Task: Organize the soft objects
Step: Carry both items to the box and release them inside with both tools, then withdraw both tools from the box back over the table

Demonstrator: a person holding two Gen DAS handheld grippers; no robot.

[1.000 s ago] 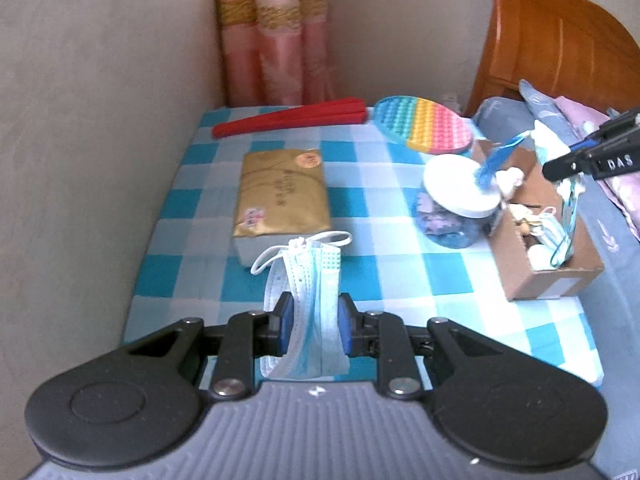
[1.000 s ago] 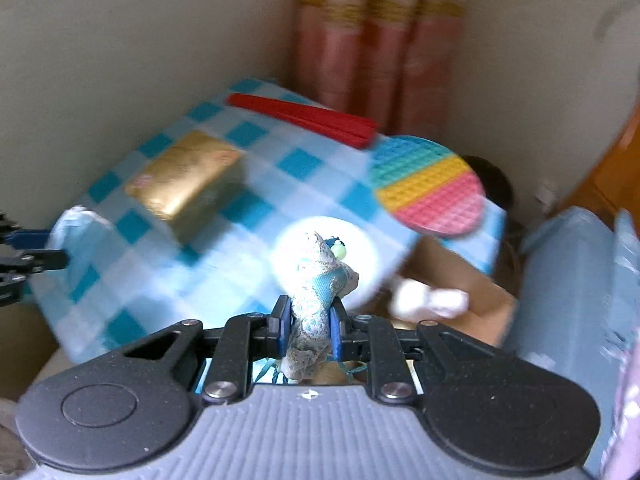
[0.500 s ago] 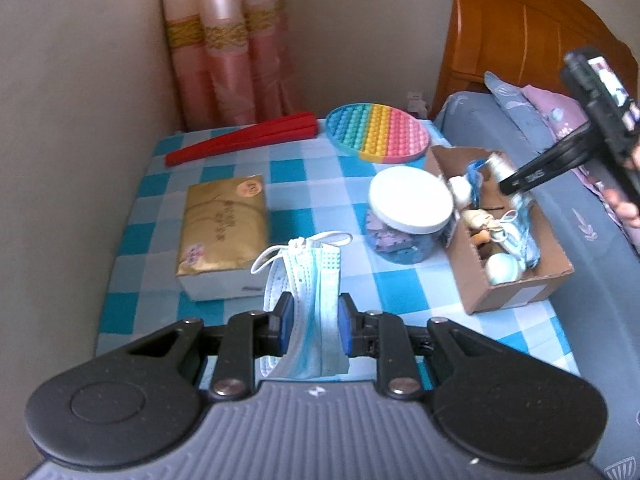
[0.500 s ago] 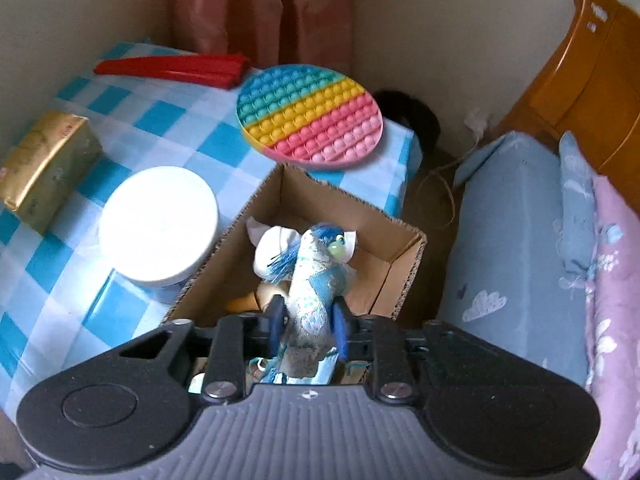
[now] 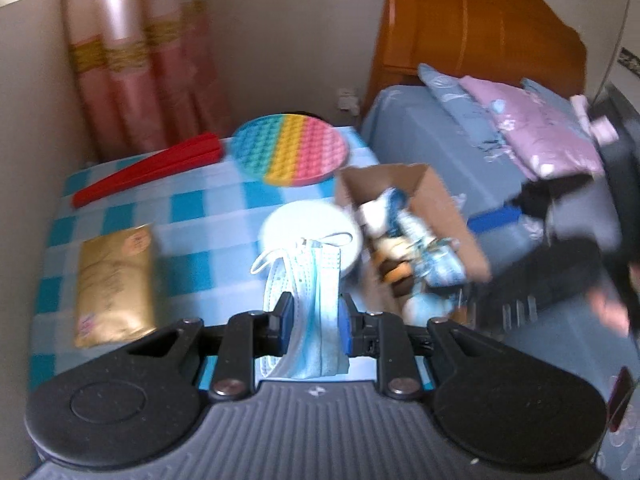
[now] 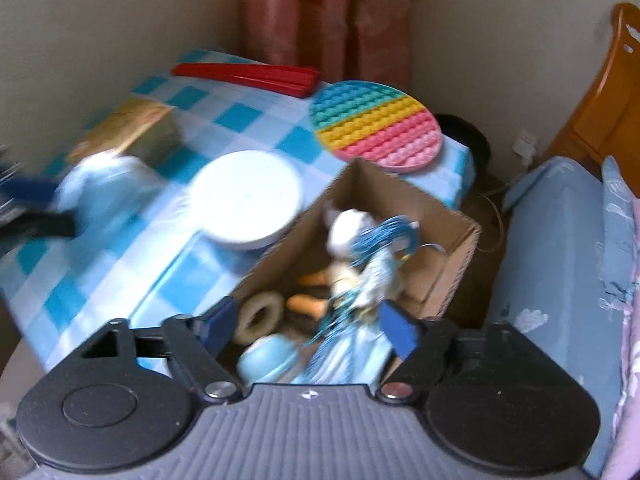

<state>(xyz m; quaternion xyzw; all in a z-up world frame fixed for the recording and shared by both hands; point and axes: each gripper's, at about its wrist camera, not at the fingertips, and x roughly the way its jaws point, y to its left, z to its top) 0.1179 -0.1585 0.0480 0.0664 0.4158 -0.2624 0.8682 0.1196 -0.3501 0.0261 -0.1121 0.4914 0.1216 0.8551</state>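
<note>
- The left hand-held gripper (image 5: 314,322) is clamping a bundle of light-blue face masks (image 5: 310,300) between its blue pads, the white ear loops spilling upward over the jaws.
- The right hand-held gripper (image 6: 308,328) is hanging with its jaws spread wide apart above the near end of a cardboard box (image 6: 440,216), gripping nothing.
- Between those jaws, a blue-and-white tasselled soft toy (image 6: 372,268) is lying inside the box among other small things: a white plush piece (image 6: 348,224), a tan ring (image 6: 260,316) and a pale-blue round item (image 6: 264,356).
- The box is sitting at the right edge of the blue-checked worktop (image 5: 200,208), just beside a jar with a white lid (image 6: 246,196).
- To the left, a gold-wrapped packet (image 5: 114,284) is lying flat on the worktop.
- Farther back, a rainbow pop-it disc (image 5: 290,150) is lying beside a closed red fan (image 5: 148,172).
- A bed with blue bedding (image 5: 432,136) is standing to the right, with pink curtains (image 5: 132,64) behind the worktop.
</note>
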